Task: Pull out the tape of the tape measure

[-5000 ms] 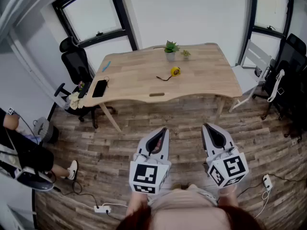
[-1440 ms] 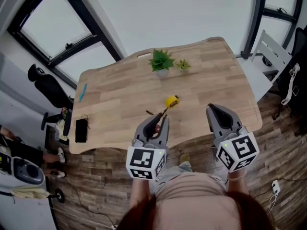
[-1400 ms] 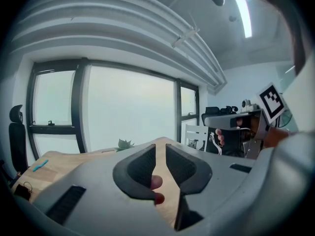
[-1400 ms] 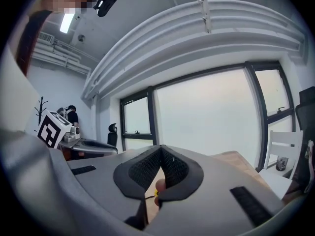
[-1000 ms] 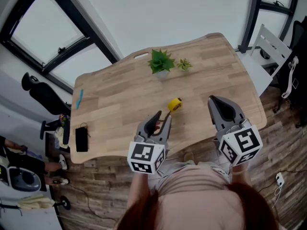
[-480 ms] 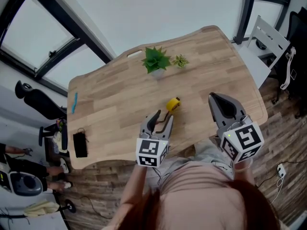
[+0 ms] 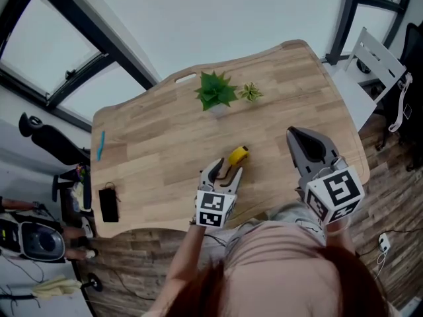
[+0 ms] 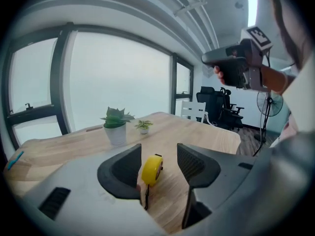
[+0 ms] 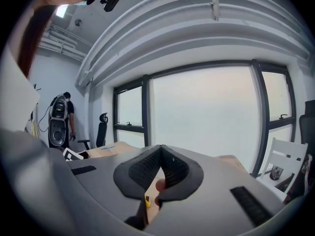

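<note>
On the wooden table [image 7: 152, 137], the left gripper [image 7: 225, 170] [image 8: 155, 163] has just been opening its jaws. They stand wide apart, and the yellow tape measure [image 7: 238, 154] [image 8: 152, 169] lies untouched in line with their gap. Behind it, 2 white pots, 1 larger [image 7: 219, 108] [image 8: 117, 134] and 1 smaller [image 7: 251, 100] [image 8: 143, 131], each hold a green plant. At right, the right gripper [image 7: 294, 133] [image 9: 160, 151] is closed on nothing.

Place: an office room.
Furniture: a large wooden desk [image 7: 165, 131], with black swivel chairs [image 7: 53, 140] off to its sides.
Windows: tall panes in black frames [image 7: 59, 51].
Floor: wood planks [image 7: 390, 197] with a trailing cable [image 7: 383, 243].
Desk top: small potted plants [image 7: 215, 94].
</note>
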A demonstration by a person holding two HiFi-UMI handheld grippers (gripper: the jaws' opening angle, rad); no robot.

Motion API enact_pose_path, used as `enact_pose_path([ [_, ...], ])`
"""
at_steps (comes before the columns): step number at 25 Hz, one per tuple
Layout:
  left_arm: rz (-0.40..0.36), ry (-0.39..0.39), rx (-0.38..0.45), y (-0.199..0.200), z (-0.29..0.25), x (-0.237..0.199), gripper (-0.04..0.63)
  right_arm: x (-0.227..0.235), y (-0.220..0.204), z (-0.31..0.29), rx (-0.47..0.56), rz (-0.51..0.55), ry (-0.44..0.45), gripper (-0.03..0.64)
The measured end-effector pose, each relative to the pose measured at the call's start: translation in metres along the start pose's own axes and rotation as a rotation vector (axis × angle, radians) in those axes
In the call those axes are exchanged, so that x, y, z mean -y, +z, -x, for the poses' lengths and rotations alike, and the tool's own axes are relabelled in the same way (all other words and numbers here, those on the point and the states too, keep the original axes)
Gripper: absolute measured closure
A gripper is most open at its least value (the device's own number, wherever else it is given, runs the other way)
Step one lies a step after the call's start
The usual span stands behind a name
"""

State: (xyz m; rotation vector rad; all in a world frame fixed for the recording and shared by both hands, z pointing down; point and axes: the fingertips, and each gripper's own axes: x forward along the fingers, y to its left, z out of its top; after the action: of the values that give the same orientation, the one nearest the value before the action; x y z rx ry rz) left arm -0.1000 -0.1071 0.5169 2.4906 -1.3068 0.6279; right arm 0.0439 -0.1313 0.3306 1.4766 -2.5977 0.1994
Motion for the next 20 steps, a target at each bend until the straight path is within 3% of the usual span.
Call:
enact_pose_path([
  [8,0.007,-0.017,-0.083,-0.032,-0.034,-0.012,0.38,0.015,-0.007,-0.022,-0.042,0.029,0.018,0.618],
  [20,-0.012,-0.078,-0.135,-0.067,-0.069,-0.02,0.362,0.03,-0.017,-0.042,-0.103,0.07,0.026,0.618],
])
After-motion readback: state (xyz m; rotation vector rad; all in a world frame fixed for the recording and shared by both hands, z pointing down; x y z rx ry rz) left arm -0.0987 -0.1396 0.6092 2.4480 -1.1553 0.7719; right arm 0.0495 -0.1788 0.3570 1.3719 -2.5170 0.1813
